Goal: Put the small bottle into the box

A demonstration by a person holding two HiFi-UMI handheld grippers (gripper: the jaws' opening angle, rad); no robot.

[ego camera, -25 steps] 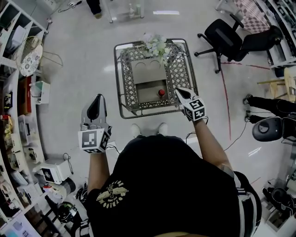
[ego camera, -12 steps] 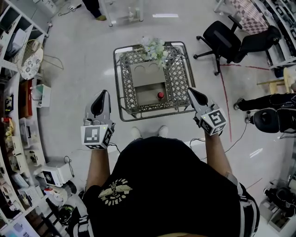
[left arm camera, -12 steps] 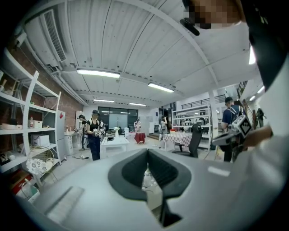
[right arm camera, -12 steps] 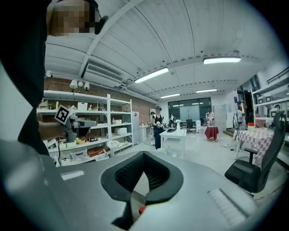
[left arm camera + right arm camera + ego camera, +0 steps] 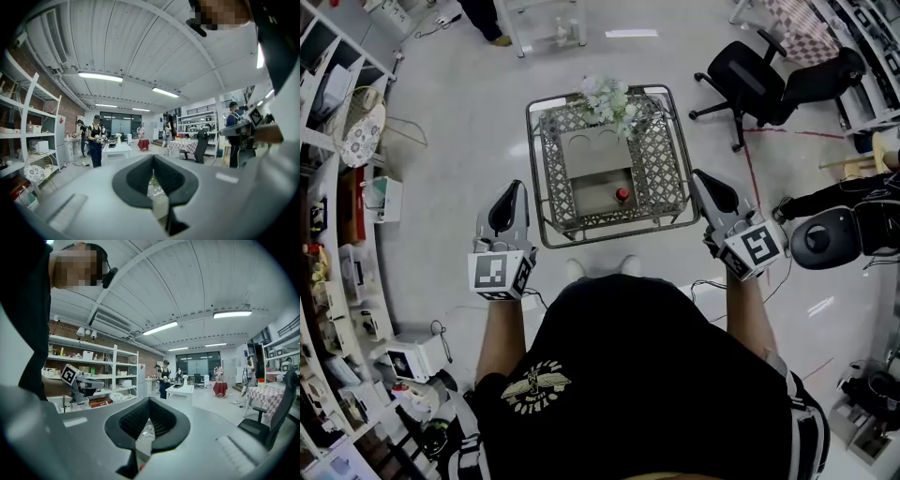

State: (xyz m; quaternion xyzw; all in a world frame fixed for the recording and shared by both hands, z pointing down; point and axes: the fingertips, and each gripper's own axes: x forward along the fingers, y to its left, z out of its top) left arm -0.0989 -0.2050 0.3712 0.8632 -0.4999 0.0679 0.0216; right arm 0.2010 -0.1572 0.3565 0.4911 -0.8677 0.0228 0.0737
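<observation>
A small bottle with a red cap [image 5: 622, 194] stands inside the open brown box [image 5: 591, 155], near its front right corner. The box sits on a metal lattice table [image 5: 661, 159]. My right gripper [image 5: 697, 175] is shut and empty, just outside the table's right front corner, clear of the box. In its own view the right gripper [image 5: 149, 401] has both jaws closed together, with nothing between them. My left gripper [image 5: 514, 187] is shut too, left of the table's front left corner. The left gripper [image 5: 153, 158] holds nothing in its own view.
White flowers [image 5: 607, 97] stand at the table's far edge. A black office chair [image 5: 759, 80] is at the back right, shelves [image 5: 333, 216] run along the left wall, and dark equipment [image 5: 830, 234] sits on the floor to the right. Other people stand far off.
My right gripper has pulled back from over the table's front right corner, moving right and towards me. The left gripper barely moved. The bottle stays in the box.
</observation>
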